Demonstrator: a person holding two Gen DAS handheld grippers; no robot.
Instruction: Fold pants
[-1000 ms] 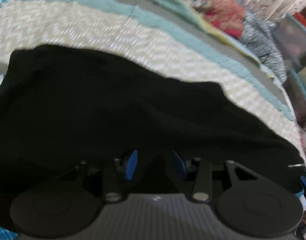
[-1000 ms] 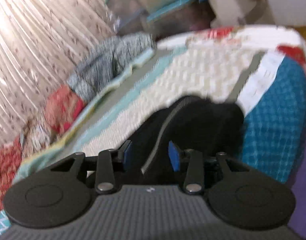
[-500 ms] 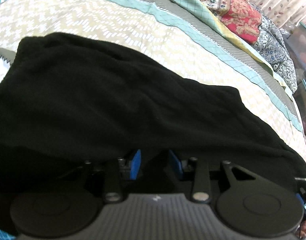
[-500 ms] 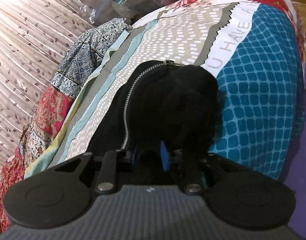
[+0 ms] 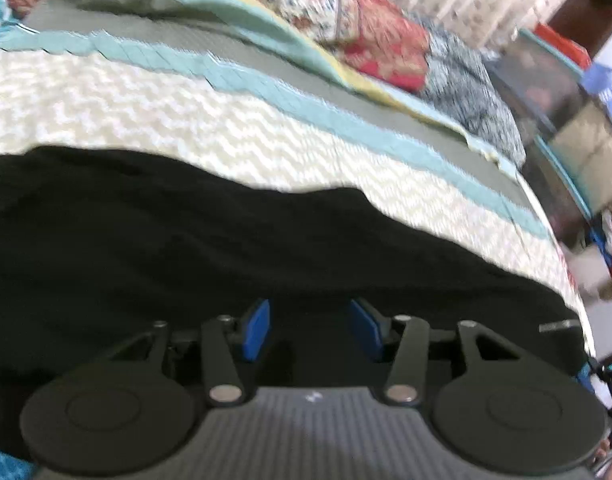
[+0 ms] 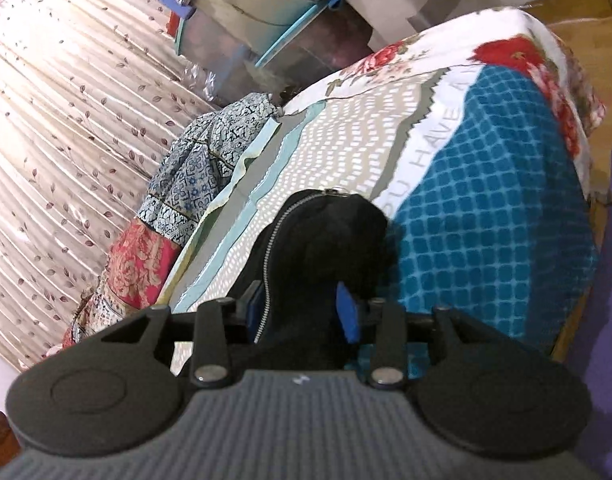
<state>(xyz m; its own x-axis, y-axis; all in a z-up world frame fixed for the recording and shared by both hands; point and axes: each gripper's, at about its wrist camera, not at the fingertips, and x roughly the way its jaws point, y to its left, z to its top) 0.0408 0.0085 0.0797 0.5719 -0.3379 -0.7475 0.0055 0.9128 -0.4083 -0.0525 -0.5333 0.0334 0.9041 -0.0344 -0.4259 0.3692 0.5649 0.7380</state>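
The black pants [image 5: 209,240] lie spread across the patterned bedspread in the left wrist view. My left gripper [image 5: 310,326] is open, its blue pads apart over the near edge of the cloth. In the right wrist view the pants' end [image 6: 330,240] with a silver zipper [image 6: 271,256] lies bunched on the bed. My right gripper [image 6: 301,308] is open, its blue pads on either side of the black cloth.
The bedspread [image 5: 185,120] has beige, teal and grey bands and a blue checked part [image 6: 486,200]. Folded floral and blue-print quilts [image 5: 378,48] lie along the far side. Curtains [image 6: 65,120] and storage boxes [image 6: 265,28] stand beyond the bed.
Both grippers were shut on the pants half a second ago and have opened. The pants now lie loose on the bed. Both cameras have pulled back slightly.
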